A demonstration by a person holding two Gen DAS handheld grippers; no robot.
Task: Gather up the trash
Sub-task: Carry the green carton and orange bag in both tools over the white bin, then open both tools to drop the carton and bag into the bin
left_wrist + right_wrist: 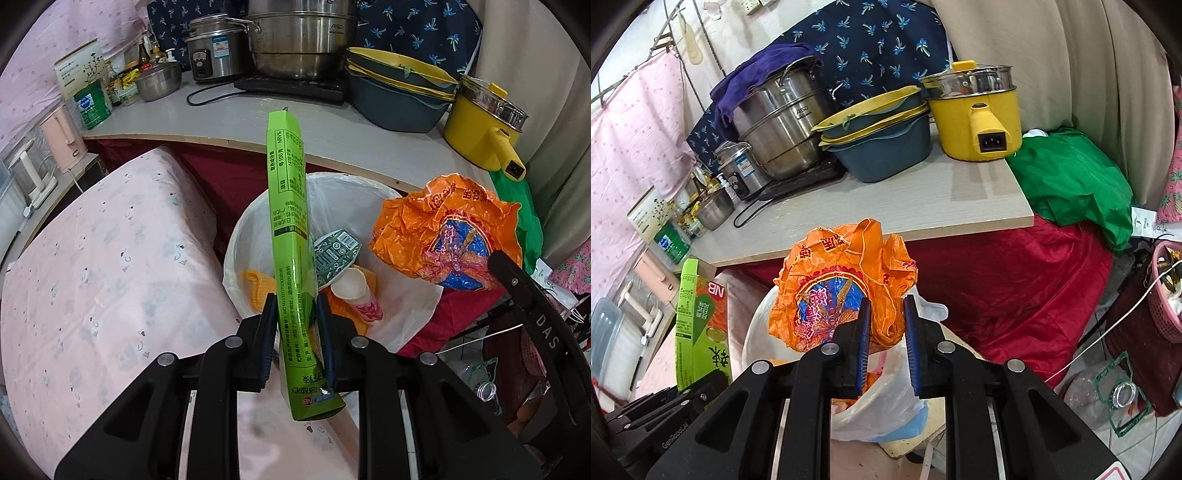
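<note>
My left gripper is shut on a long flattened green box, held upright over a trash bin lined with a white bag. The bin holds a green-labelled cup, a white paper cup and some orange trash. My right gripper is shut on a crumpled orange plastic bag, held above the right rim of the white-lined bin. The orange bag also shows in the left wrist view, and the green box shows in the right wrist view.
A pale counter behind the bin carries steel pots, a rice cooker, stacked blue-yellow basins and a yellow electric pot. A pink-covered surface lies left. Red cloth, green cloth and a pink basket lie right.
</note>
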